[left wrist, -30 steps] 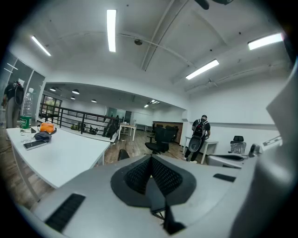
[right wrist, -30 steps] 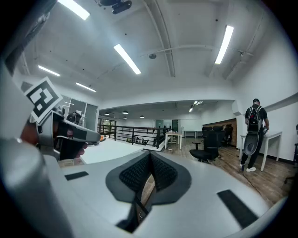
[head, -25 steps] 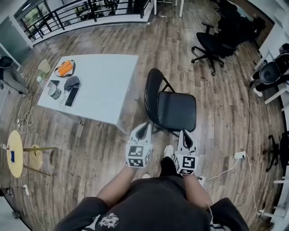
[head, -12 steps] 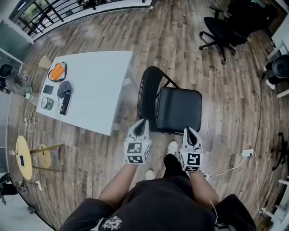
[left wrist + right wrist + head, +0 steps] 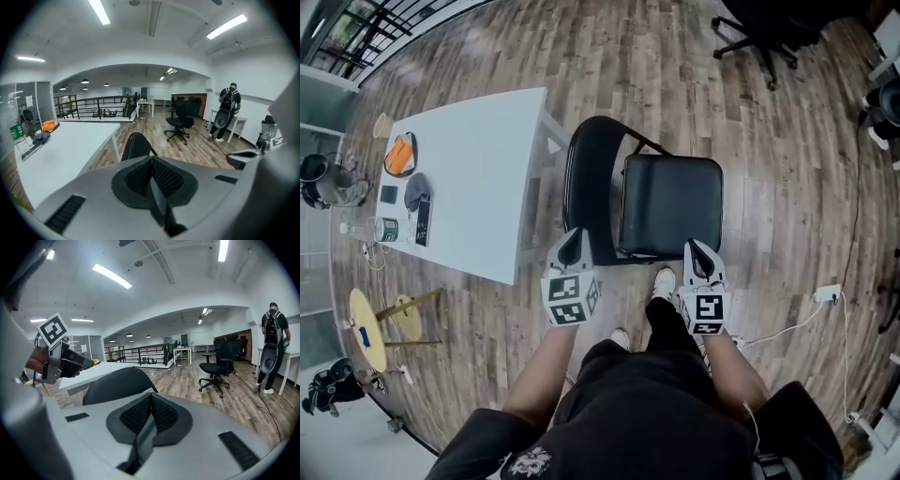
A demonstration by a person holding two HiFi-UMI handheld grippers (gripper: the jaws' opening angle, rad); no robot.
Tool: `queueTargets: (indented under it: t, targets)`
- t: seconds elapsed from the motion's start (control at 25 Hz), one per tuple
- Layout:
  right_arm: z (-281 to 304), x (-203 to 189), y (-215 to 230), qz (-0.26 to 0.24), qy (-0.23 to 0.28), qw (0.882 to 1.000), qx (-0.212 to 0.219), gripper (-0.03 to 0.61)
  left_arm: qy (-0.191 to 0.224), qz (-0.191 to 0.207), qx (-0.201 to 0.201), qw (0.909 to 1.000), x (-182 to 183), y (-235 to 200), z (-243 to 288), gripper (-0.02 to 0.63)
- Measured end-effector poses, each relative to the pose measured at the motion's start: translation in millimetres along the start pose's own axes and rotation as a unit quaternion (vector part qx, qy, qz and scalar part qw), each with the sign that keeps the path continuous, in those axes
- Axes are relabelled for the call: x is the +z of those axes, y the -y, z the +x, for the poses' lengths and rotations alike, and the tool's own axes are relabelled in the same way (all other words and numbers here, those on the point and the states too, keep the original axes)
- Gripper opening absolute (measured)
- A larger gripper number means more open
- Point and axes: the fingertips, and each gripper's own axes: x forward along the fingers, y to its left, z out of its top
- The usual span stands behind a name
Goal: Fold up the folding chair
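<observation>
A white, smooth-topped rectangular table (image 5: 478, 159) was seen at the left on a wood-plank floor (image 5: 787, 187), with small items gathered at its far end. Just right of the table's near corner, the left gripper (image 5: 573, 238) was held clenched, its ribbed black pads pressed together on nothing, close to the backrest edge; contact could not be made out. The folding chair (image 5: 670, 204) stood unfolded in the middle: a black padded seat, squarish with rounded corners, a curved black backrest on the table side, and thin metal tubing. At the seat's near right corner, the right gripper (image 5: 695, 247) was likewise clenched and empty. Only a narrow gap was left between table and backrest; open floor lay to the right.
</observation>
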Motion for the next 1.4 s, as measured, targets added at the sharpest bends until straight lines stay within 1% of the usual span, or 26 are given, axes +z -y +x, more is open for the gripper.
queueTargets:
  t: [0.08,0.12,0.2,0.32,0.48,0.56,0.6,0.64,0.68,0.72,0.76,0.88,0.96,1.04,1.24,1.4]
  targets:
    - [7.3,-7.6,7.5,0.002,-0.010,1.000,0.007,0.014,-0.008,0.005,0.020,0.9998,2.9,-6.2,9.0,0.006]
    - [10.7,-11.0,10.9,0.002,-0.013,1.000,0.008,0.014,-0.012,0.007,0.027,0.9995,4.4,-9.8,13.1,0.024]
    - [17.6,-16.8,19.5,0.004,-0.018,1.000,0.006,0.013,-0.026,0.011,0.040,0.9988,7.2,-17.1,22.4,0.107]
    - [23.8,-27.1,34.3,0.015,-0.024,1.000,0.001,0.014,-0.051,0.018,0.056,0.9970,6.7,-25.9,34.1,0.167]
    - [35.7,-43.4,51.6,0.044,-0.037,0.998,0.006,0.014,-0.079,0.004,0.051,0.9956,0.6,-41.8,54.7,0.225]
    - [41.1,-58.5,63.6,0.052,-0.055,0.997,0.005,0.014,-0.093,0.001,0.045,0.9947,-4.2,-48.5,65.6,0.248]
    - [43.7,-68.0,69.5,0.057,-0.066,0.996,0.003,0.018,-0.100,-0.001,0.038,0.9943,-6.5,-50.5,71.2,0.250]
    - [46.3,-78.1,74.8,0.063,-0.079,0.995,0.003,0.041,-0.107,-0.004,0.029,0.9939,-8.5,-51.7,76.6,0.259]
    - [49.1,-88.3,79.6,0.069,-0.092,0.993,0.002,0.086,-0.113,-0.007,0.020,0.9934,-10.1,-52.9,81.9,0.259]
    - [52.5,-98.4,84.2,0.074,-0.105,0.992,0.002,0.116,-0.120,-0.009,0.011,0.9927,-11.6,-54.4,87.0,0.259]
    - [56.6,-108.7,88.9,0.081,-0.118,0.990,0.003,0.135,-0.127,-0.010,0.004,0.9918,-13.2,-56.2,92.0,0.261]
    - [69.5,-142.9,103.7,0.118,-0.156,0.981,0.007,0.196,-0.151,-0.006,-0.012,0.9884,-19.8,-60.4,105.5,0.259]
    - [77.2,-167.8,114.7,0.154,-0.178,0.972,0.012,0.256,-0.163,-0.002,-0.020,0.9863,-24.5,-62.5,113.8,0.259]
    - [84.1,-193.2,127.0,0.180,-0.203,0.962,0.017,0.284,-0.172,0.000,-0.025,0.9848,-27.7,-63.8,121.3,0.259]
    - [93.0,-257.0,149.2,0.211,-0.275,0.938,0.034,0.298,-0.183,0.018,-0.033,0.9825,-35.6,-64.0,131.4,0.259]
    - [104.1,-308.8,164.7,0.233,-0.313,0.920,0.038,0.298,-0.181,0.009,-0.043,0.9825,-41.9,-65.7,134.6,0.259]
